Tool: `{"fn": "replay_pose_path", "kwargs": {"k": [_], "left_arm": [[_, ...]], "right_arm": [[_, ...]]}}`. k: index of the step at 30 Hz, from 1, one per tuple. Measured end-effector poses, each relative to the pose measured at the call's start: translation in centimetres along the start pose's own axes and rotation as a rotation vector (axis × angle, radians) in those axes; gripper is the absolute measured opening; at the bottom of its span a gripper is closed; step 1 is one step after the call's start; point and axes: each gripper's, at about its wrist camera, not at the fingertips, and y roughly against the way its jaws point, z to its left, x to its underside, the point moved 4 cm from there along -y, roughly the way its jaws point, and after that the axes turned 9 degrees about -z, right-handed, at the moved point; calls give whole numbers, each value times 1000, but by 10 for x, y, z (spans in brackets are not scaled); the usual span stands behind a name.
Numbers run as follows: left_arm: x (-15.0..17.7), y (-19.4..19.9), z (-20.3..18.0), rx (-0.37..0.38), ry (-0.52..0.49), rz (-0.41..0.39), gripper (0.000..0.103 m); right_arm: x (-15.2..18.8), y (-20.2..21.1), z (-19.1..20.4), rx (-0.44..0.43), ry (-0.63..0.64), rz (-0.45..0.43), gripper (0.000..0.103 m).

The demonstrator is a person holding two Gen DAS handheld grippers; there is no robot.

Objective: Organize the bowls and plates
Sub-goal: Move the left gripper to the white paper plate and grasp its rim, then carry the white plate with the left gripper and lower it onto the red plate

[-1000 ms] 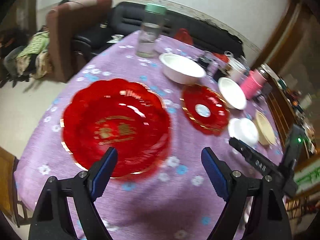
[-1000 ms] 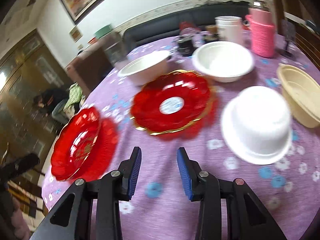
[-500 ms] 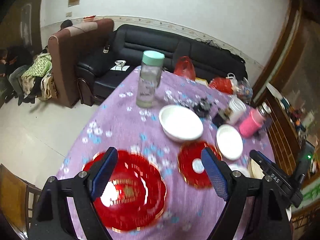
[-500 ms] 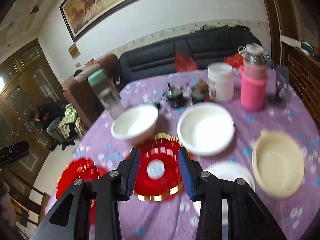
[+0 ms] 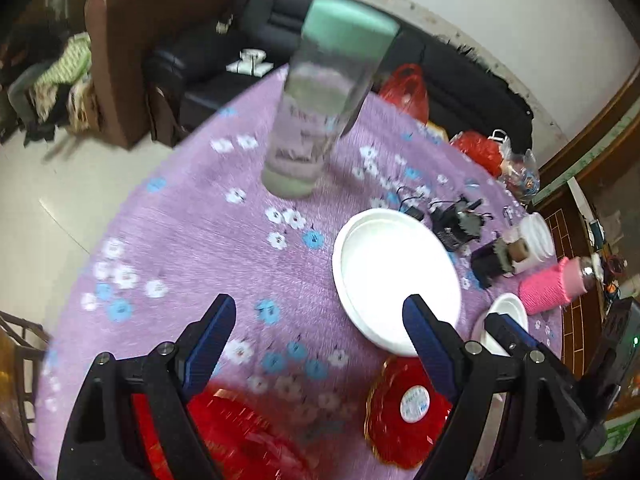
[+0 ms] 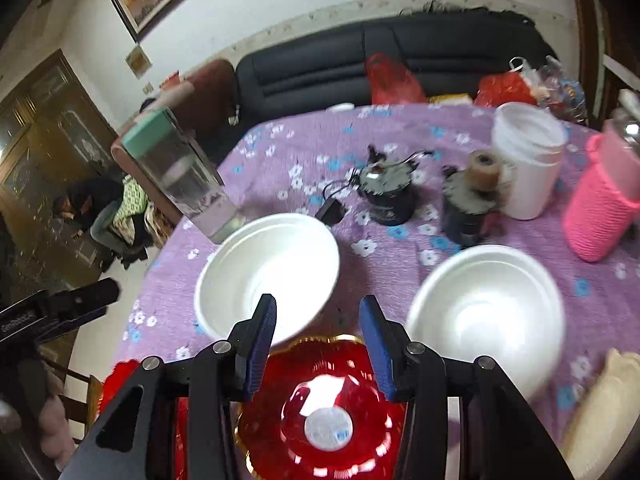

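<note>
so we look at which hand is closer to what. our right gripper [image 6: 318,322] has its jaws partly apart w/ nothing between them, and it hangs above the table. just past its tips, a bit to the left, sits the white bowl [image 6: 268,272]. another white bowl, the second one [image 6: 486,304], sits to the right of the tips, about as near. right under the right gripper lies the small red plate [image 6: 324,412] w/ a white sticker in the middle.

our left gripper [image 5: 318,334] has its jaws wide, also empty. in its view that first white bowl [image 5: 394,276] is ahead and off to the right, by its right finger [image 5: 426,334]. the big red plate [image 5: 240,436] is low down, under the left finger [image 5: 212,334]. the tall bottle [image 5: 320,112] w/ a green lid stands far ahead.

we think the right hand is better placed for the bowls, since they sit right in front of its tips, one each side. the bowls are round, so no long side to line up w/; we'd just pinch a rim. we think the left hand is nearer the big red plate. nothing is stacked yet, so most of the job is still to do.
</note>
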Motion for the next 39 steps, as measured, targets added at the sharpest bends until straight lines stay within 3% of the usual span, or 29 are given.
{"fn": "replay_pose_path", "kwargs": {"k": [8,16,19,21,22,26,33,39], "left_arm": [[6,-67,2,20,80,88,84],[14,-96,-12,31,59,138,84],[17,-105,-20,54,43,173,60],[21,-108,-25,70,20,204,23],[22,-109,-27,75,13,216,18],[26,-104,-29,48,-26,195,16],[30,-72,-39,46,-83,151,16],[45,-22,-37,66,-109,118,16]], "right_arm": [[16,-60,3,14,53,61,47],[25,-76,4,7,56,80,47],[26,-77,3,6,52,77,47],[25,-76,5,12,53,74,34],[25,-76,5,9,51,73,30],[23,-70,6,17,43,49,17],[15,-43,9,-1,7,13,14],[17,-3,22,-28,6,-22,13]]}}
